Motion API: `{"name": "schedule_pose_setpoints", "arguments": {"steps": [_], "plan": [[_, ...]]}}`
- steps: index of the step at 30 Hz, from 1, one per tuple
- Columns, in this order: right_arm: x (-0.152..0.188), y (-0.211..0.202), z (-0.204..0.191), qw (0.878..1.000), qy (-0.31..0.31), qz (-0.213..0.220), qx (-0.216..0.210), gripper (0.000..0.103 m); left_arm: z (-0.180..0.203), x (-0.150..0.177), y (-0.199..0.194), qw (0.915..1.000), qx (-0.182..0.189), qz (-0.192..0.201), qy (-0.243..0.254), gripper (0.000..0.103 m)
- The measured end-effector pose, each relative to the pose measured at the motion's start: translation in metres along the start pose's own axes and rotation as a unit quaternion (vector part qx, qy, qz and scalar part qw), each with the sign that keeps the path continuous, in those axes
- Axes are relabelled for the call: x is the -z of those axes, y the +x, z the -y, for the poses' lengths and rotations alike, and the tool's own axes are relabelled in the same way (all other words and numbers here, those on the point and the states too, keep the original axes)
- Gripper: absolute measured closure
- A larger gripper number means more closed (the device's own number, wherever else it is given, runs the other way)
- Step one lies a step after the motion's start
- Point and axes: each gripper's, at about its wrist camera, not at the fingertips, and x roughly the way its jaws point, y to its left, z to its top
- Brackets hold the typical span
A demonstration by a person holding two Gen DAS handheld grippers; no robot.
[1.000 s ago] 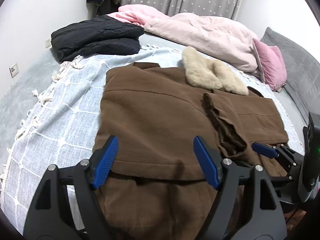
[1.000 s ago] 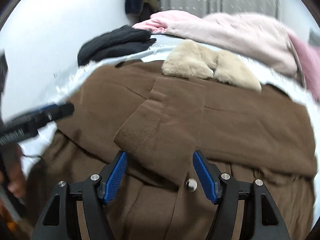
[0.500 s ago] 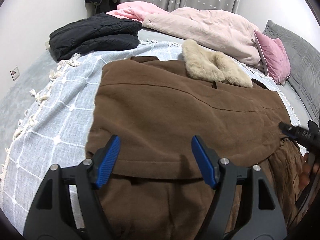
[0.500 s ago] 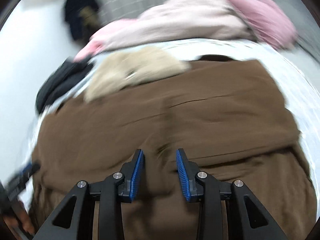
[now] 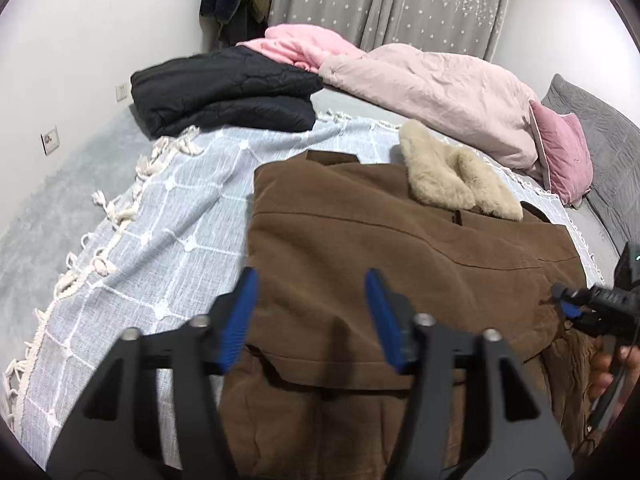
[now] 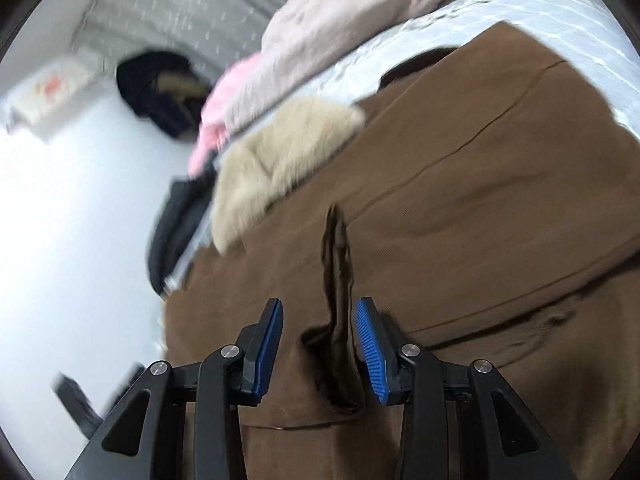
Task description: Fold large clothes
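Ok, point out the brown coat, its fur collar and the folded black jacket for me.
brown coat (image 5: pixel 360 248), left wrist view, on its flat upper panel.
fur collar (image 5: pixel 452 178), left wrist view, on the middle of the beige pile.
black jacket (image 5: pixel 224 92), left wrist view, on its quilted top layer.

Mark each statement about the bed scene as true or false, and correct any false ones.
1. The brown coat lies on a light blue checked blanket. True.
2. The coat's fur collar is black. False: it is beige.
3. A folded black jacket sits beyond the blanket. True.
4. The left gripper clamps the collar. False: its jaws stand apart over the coat's body.
5. A raised fold of coat fabric stands between the right gripper's jaws. True.
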Motion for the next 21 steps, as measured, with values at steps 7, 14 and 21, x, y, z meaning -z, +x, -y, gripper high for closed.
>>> {"name": "schedule_pose_setpoints", "arguments": {"steps": [7, 14, 21], "plan": [[0.013, 0.019, -0.025, 0.996, -0.074, -0.008, 0.047, 0.069, -0.024, -0.002, 0.012, 0.9987, 0.011, -0.015, -0.048, 0.062], [-0.017, -0.026, -0.064, 0.990, -0.131, 0.044, 0.001, 0.096, -0.028, -0.010, 0.014, 0.9973, 0.053, 0.009, -0.051, 0.063], [-0.027, -0.044, -0.074, 0.978, -0.174, 0.112, 0.040, 0.095, 0.000, 0.007, 0.052, 0.9967, 0.010, -0.071, 0.038, 0.063]]}}
